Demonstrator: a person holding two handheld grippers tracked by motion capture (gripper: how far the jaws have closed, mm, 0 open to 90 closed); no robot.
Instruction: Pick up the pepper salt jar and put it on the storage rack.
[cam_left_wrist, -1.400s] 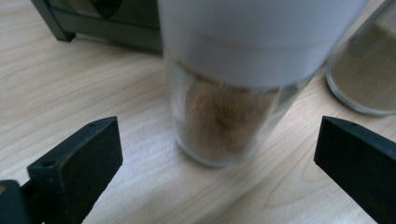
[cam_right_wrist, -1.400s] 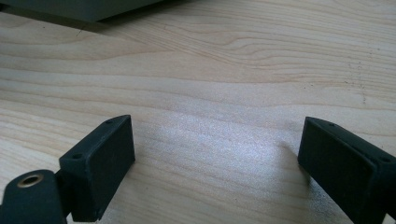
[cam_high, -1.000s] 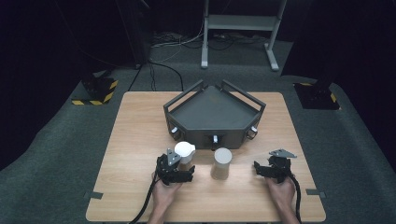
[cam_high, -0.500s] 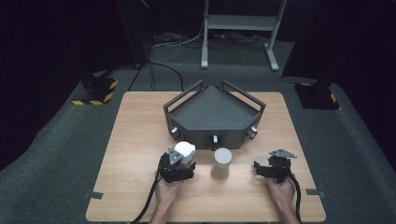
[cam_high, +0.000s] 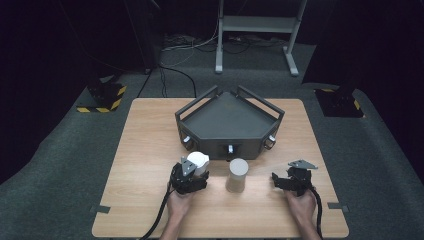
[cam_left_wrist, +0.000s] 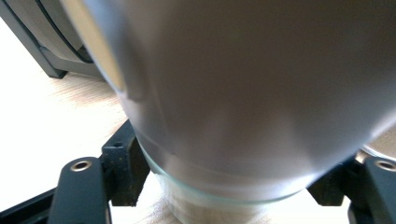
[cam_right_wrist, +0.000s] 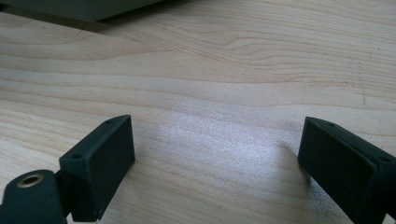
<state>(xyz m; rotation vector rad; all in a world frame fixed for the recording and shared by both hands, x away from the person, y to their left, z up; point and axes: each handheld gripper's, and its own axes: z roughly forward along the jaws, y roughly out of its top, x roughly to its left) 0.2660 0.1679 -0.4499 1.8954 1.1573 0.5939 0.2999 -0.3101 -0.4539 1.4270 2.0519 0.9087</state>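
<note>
A pale frosted cup (cam_high: 198, 160) sits between the jaws of my left gripper (cam_high: 195, 169), near the table's front left of centre. In the left gripper view the cup (cam_left_wrist: 243, 93) looms large, and my left gripper (cam_left_wrist: 224, 191) is shut on its lower part, a black jaw pressed to each side. Its base is close to the wood; I cannot tell if it touches. A second grey cup (cam_high: 236, 175) stands upright just to the right. My right gripper (cam_high: 286, 181) is open over bare table, and my right gripper (cam_right_wrist: 215, 154) has nothing between its jaws.
A dark five-sided tray (cam_high: 200, 117) with raised rails stands behind both cups at the middle of the wooden table (cam_high: 150, 140). Its front wall carries small knobs. Dark floor, cables and a metal stand lie beyond the table's far edge.
</note>
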